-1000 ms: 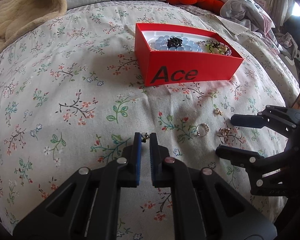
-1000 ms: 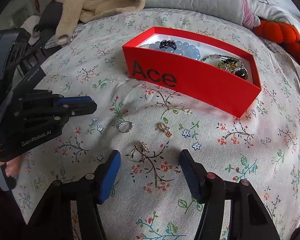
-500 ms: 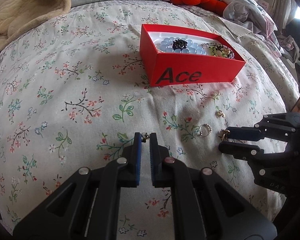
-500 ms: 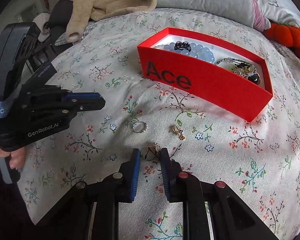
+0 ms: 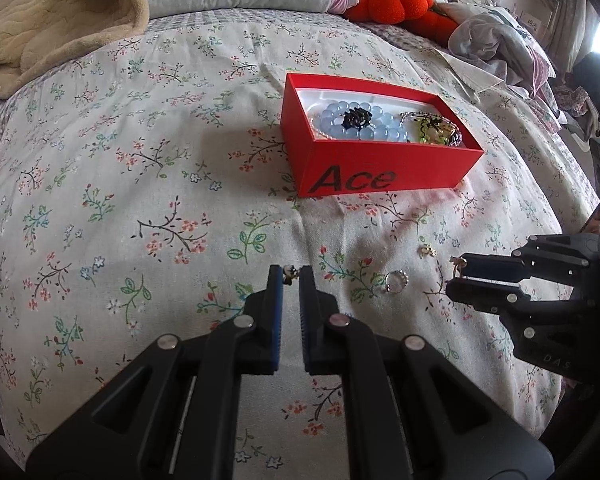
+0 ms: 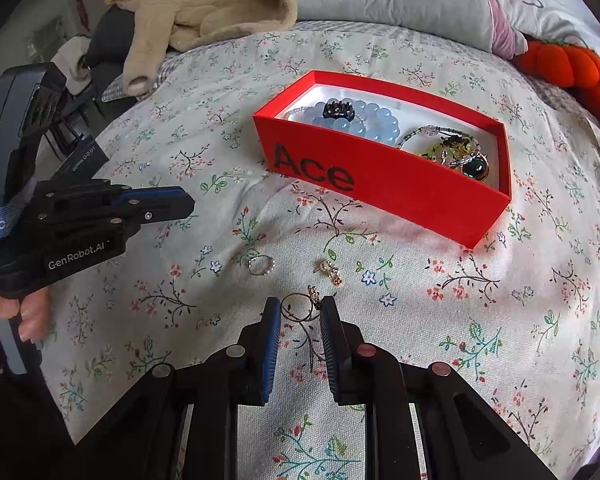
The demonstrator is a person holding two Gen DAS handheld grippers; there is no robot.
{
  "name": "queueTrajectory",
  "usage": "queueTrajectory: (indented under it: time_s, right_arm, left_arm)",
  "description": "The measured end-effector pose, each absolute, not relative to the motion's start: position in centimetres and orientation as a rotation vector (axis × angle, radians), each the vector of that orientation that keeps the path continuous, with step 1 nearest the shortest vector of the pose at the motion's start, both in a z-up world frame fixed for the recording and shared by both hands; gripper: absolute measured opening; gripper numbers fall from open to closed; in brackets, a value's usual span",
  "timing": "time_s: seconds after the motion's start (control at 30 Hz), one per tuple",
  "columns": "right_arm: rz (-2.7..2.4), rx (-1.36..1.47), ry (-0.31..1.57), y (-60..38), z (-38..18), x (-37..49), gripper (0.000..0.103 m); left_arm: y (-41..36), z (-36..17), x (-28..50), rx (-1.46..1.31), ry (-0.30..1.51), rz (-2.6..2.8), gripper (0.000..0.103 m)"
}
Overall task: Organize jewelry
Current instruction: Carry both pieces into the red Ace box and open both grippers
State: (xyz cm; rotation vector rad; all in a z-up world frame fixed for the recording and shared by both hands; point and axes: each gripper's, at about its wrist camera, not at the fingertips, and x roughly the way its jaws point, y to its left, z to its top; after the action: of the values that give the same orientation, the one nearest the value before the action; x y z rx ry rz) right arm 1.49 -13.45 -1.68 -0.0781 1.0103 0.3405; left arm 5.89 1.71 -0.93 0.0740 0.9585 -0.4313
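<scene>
Left tongs (image 5: 291, 276) pinching a small earring (image 5: 289, 273) above the bed (image 5: 140, 184), right tongs (image 6: 300, 310) nipping a thin gold hoop (image 6: 298, 307), silver ring (image 6: 261, 265) and gold earring (image 6: 329, 270) loose nearby, red box (image 6: 384, 188) of beads beyond

Open floral-print bedspread (image 5: 148, 184) lies left of the red cardboard box marked "Ace" (image 5: 376, 168). Between box and grippers, a silver ring (image 6: 261, 265) and gold earring (image 6: 329, 271) obstruct the cloth.

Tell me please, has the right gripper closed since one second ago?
Yes. The right gripper has narrowed from wide open to pinch the thin gold hoop earring, on the floral bedspread short of the red Ace box.
</scene>
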Motion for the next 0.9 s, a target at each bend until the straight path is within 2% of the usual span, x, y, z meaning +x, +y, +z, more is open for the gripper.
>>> queueTrajectory:
  time_s: [0.5,0.9]
  right_arm:
    - [0.293,-0.012,0.91,-15.9,2.7,3.1,0.02]
    - [0.239,0.039,0.876,-17.8,4.0,5.7,0.02]
  left_arm:
    - [0.1,3.0,7.6,-0.015,0.875,-0.455,0.009]
    - [-1.5,2.9,10.3,-0.098,0.852,-0.452,0.009]
